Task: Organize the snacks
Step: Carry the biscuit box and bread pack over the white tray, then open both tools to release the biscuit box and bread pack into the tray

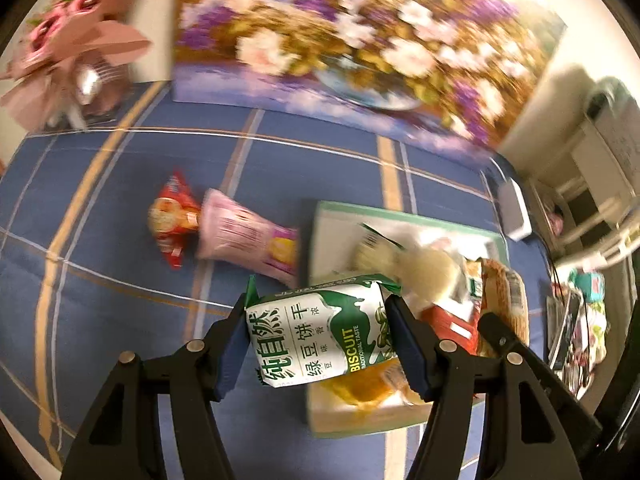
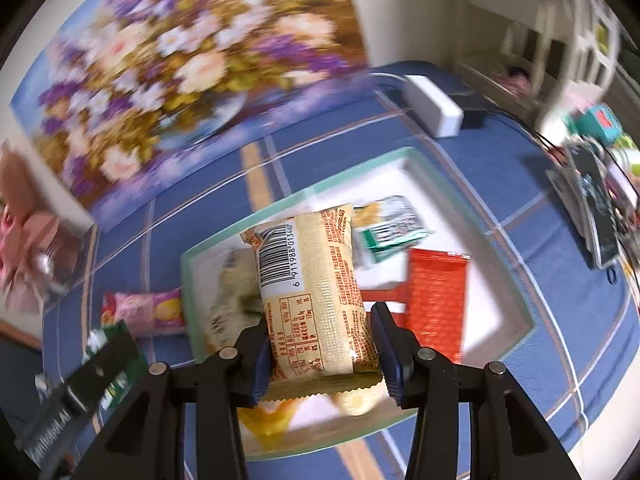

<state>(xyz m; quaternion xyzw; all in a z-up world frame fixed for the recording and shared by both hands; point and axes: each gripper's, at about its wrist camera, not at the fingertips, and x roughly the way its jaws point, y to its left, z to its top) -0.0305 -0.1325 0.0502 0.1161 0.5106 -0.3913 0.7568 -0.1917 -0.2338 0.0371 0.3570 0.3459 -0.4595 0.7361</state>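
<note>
My left gripper is shut on a green-and-white biscuit packet, held above the near left corner of a shallow green-rimmed tray. My right gripper is shut on a beige snack packet with a barcode, held over the same tray. Inside the tray lie a red packet, a green-white packet, a pale packet and a yellow one. A pink packet and a small red packet lie on the blue checked cloth left of the tray.
A large flower painting leans against the wall behind the table. A pink bouquet stands at the far left. A white box sits on the far right of the cloth. Cluttered shelves and cables are off the table's right side.
</note>
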